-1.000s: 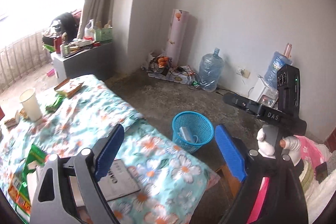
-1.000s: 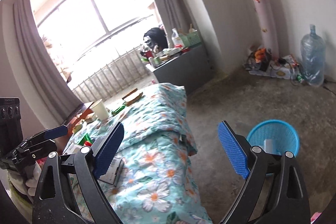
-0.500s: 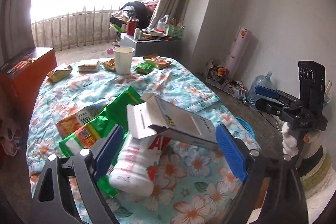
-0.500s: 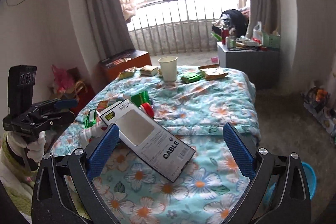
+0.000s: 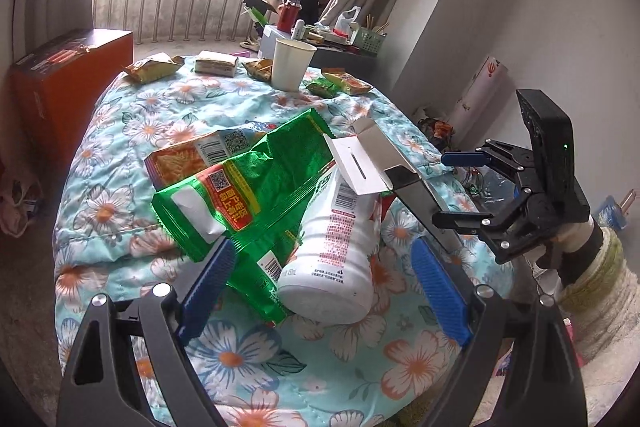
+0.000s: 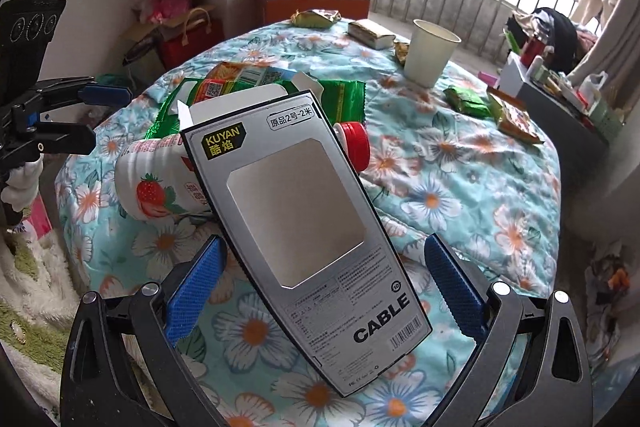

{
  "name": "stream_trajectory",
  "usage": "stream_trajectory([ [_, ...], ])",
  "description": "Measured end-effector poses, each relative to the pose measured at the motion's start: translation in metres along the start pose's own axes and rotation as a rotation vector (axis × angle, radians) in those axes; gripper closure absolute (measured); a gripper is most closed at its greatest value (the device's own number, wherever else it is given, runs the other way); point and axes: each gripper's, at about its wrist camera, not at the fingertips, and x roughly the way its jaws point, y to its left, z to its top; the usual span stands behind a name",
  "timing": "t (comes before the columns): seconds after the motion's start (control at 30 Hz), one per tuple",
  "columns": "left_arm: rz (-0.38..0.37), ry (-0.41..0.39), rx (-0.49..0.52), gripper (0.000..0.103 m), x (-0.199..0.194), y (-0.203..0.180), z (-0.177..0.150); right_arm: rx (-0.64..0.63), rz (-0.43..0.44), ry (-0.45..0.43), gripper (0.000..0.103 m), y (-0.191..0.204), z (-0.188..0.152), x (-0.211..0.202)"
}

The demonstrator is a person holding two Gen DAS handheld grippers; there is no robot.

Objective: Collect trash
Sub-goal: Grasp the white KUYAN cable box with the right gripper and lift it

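A pile of trash lies on the floral cloth [image 5: 120, 147]. A grey cable box [image 6: 304, 219] leans on a white strawberry bottle [image 6: 156, 183] with a red cap [image 6: 354, 143]. My right gripper [image 6: 326, 291] is open just above the box's near end, its pads [image 6: 196, 291] apart from the box edges. In the left wrist view my left gripper [image 5: 324, 291] is open over the bottle's base [image 5: 336, 247] and a crumpled green wrapper [image 5: 256, 195], touching neither. An orange noodle packet [image 5: 188, 159] lies under the wrapper. The box's white flap [image 5: 372, 155] stands up.
A paper cup [image 5: 290, 63] and several snack packets [image 5: 154, 67] sit at the table's far side. An orange cabinet [image 5: 68, 67] stands to the left, a cluttered grey side table [image 6: 560, 99] near the window. Bags [image 6: 168, 7] lie by the wall.
Both views have swung away from the floor and the blue basket onto the trash pile. Both grippers have then come lower and closer to the box and the bottle, and stayed open.
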Motion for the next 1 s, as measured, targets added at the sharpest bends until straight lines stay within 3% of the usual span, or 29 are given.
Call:
stream_trajectory([
  [0.37, -0.046, 0.003, -0.001, 0.016, 0.008, 0.004, -0.002, 0.010, 0.074, 0.077, 0.008, 0.000, 0.012, 0.024],
  [0.77, -0.046, -0.040, 0.025, 0.016, -0.006, 0.005, -0.010, 0.134, 0.128, 0.038, 0.009, -0.012, 0.006, 0.020],
  [0.87, -0.033, -0.044, 0.018, 0.016, -0.010, 0.006, -0.014, 0.171, 0.136, 0.023, 0.014, -0.016, 0.006, 0.019],
  [1.0, -0.012, -0.050, 0.011, 0.016, -0.018, 0.007, -0.021, 0.255, 0.162, -0.002, 0.032, -0.021, 0.003, 0.009],
])
